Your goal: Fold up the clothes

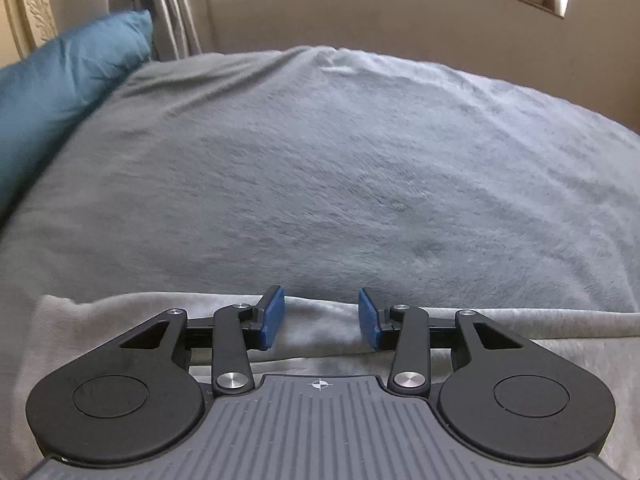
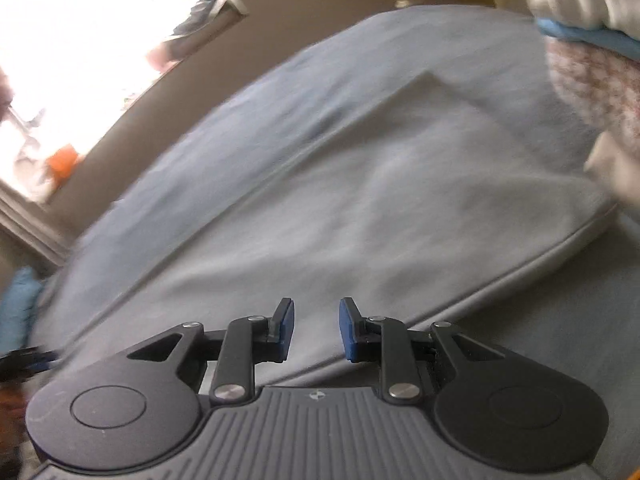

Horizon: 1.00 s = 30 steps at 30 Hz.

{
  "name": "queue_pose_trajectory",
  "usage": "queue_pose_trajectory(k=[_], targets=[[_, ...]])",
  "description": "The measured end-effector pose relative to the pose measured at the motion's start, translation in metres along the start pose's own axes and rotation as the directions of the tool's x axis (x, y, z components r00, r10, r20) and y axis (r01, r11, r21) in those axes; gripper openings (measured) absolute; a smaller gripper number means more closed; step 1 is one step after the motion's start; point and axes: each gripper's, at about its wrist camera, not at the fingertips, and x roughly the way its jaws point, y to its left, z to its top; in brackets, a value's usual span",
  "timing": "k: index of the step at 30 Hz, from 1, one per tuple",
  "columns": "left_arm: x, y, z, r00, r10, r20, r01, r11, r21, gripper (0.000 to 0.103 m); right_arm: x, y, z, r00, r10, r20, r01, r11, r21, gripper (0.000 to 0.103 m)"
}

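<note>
A light grey garment (image 1: 80, 320) lies flat on the bed. Its far edge runs just under my left gripper (image 1: 322, 318), which stands open, its blue pads (image 1: 274, 312) apart over a low ridge of the fabric without pressing on it. The right wrist view is blurred by motion. There the same garment (image 2: 400, 184) spreads wide, with a folded corner at the far side and a hem at the right. My right gripper (image 2: 316, 330) hovers over its near part, open by a narrow gap, with nothing pinched between the pads.
A grey-blue fleece blanket (image 1: 320, 160) covers the bed. A teal pillow (image 1: 60, 80) lies at the left and a curtain (image 1: 172, 12) hangs behind it. A pile of other clothes (image 2: 592, 80) sits at the bed's far right. A bright window (image 2: 80, 40) is beyond.
</note>
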Motion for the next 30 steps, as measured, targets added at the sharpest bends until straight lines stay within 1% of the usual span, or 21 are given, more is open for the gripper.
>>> queue_pose_trajectory(k=[1, 3, 4, 5, 7, 9, 12, 13, 14, 15, 17, 18, 19, 20, 21, 23, 24, 26, 27, 29, 30], targets=[[-0.012, 0.005, -0.001, 1.0, -0.001, 0.02, 0.0, 1.0, 0.003, 0.041, 0.006, -0.013, 0.002, 0.999, -0.036, 0.0, 0.036, 0.999, 0.009, 0.003], [-0.039, 0.014, -0.005, 0.998, -0.004, 0.061, 0.003, 1.0, 0.016, 0.041, -0.007, -0.024, -0.003, 0.994, -0.104, 0.046, 0.103, 0.995, 0.006, 0.002], [-0.056, 0.018, -0.01, 0.997, -0.008, 0.08, 0.005, 0.999, 0.036, 0.041, -0.015, -0.028, -0.006, 0.988, -0.137, 0.071, 0.137, 0.991, 0.005, 0.006], [-0.073, 0.02, -0.017, 0.996, -0.012, 0.09, 0.007, 0.998, 0.059, 0.041, -0.024, -0.028, -0.01, 0.973, -0.206, 0.107, 0.21, 0.977, -0.025, 0.008], [-0.103, 0.02, -0.037, 0.997, -0.018, 0.079, 0.009, 0.994, 0.112, 0.043, -0.035, -0.026, -0.018, 0.942, -0.288, 0.172, 0.305, 0.948, -0.087, 0.012], [-0.128, 0.014, -0.061, 0.999, -0.039, 0.037, 0.033, 0.99, 0.138, 0.044, -0.036, -0.021, -0.014, 0.952, -0.24, 0.189, 0.269, 0.952, -0.146, 0.012], [-0.16, -0.005, -0.094, 0.997, -0.076, 0.004, 0.075, 0.986, 0.148, 0.044, -0.013, -0.01, 0.013, 0.969, -0.168, 0.183, 0.206, 0.955, -0.215, 0.014], [-0.169, -0.01, -0.102, 0.995, -0.102, -0.004, 0.102, 0.985, 0.138, 0.044, 0.002, -0.013, 0.022, 0.964, -0.208, 0.163, 0.242, 0.943, -0.227, 0.015], [-0.177, -0.016, -0.11, 0.992, -0.128, -0.011, 0.128, 0.983, 0.128, 0.044, 0.018, -0.016, 0.031, 0.954, -0.264, 0.142, 0.292, 0.926, -0.24, 0.014], [-0.186, -0.022, -0.118, 0.988, -0.154, -0.018, 0.155, 0.981, 0.117, 0.044, 0.034, -0.02, 0.041, 0.94, -0.318, 0.121, 0.339, 0.906, -0.254, 0.008], [-0.199, -0.031, -0.13, 0.981, -0.192, -0.036, 0.195, 0.975, 0.108, 0.044, 0.042, -0.022, 0.049, 0.924, -0.35, 0.153, 0.381, 0.874, -0.301, 0.005], [-0.204, -0.035, -0.136, 0.978, -0.205, -0.047, 0.209, 0.972, 0.108, 0.044, 0.044, -0.012, 0.049, 0.891, -0.402, 0.213, 0.454, 0.819, -0.352, 0.012], [-0.207, -0.039, -0.141, 0.975, -0.215, -0.06, 0.221, 0.969, 0.11, 0.044, 0.046, 0.0, 0.049, 0.843, -0.455, 0.286, 0.537, 0.742, -0.401, 0.013], [-0.209, -0.042, -0.147, 0.972, -0.225, -0.073, 0.232, 0.966, 0.113, 0.044, 0.046, 0.006, 0.048, 0.826, -0.46, 0.326, 0.563, 0.711, -0.422, 0.013], [-0.212, -0.045, -0.152, 0.969, -0.232, -0.086, 0.24, 0.964, 0.114, 0.044, 0.044, 0.009, 0.05, 0.84, -0.431, 0.331, 0.54, 0.726, -0.425, 0.013], [-0.216, -0.046, -0.163, 0.965, -0.237, -0.11, 0.249, 0.962, 0.113, 0.044, 0.043, 0.009, 0.06, 0.913, -0.304, 0.271, 0.395, 0.821, -0.412, 0.016], [-0.217, -0.045, -0.167, 0.963, -0.238, -0.122, 0.252, 0.962, 0.11, 0.044, 0.048, 0.009, 0.066, 0.939, -0.259, 0.225, 0.331, 0.857, -0.394, 0.02], [-0.216, -0.04, -0.172, 0.961, -0.238, -0.143, 0.253, 0.962, 0.103, 0.044, 0.069, 0.0, 0.082, 0.949, -0.276, 0.152, 0.312, 0.886, -0.342, 0.021], [-0.217, -0.037, -0.174, 0.963, -0.23, -0.142, 0.246, 0.964, 0.106, 0.044, 0.08, -0.008, 0.093, 0.943, -0.3, 0.142, 0.33, 0.895, -0.301, 0.019], [-0.221, -0.028, -0.177, 0.965, -0.225, -0.136, 0.241, 0.964, 0.112, 0.044, 0.09, -0.013, 0.113, 0.904, -0.385, 0.184, 0.422, 0.872, -0.247, 0.021], [-0.222, -0.024, -0.178, 0.964, -0.226, -0.141, 0.242, 0.964, 0.107, 0.044, 0.09, -0.01, 0.117, 0.902, -0.386, 0.194, 0.425, 0.875, -0.232, 0.023]])
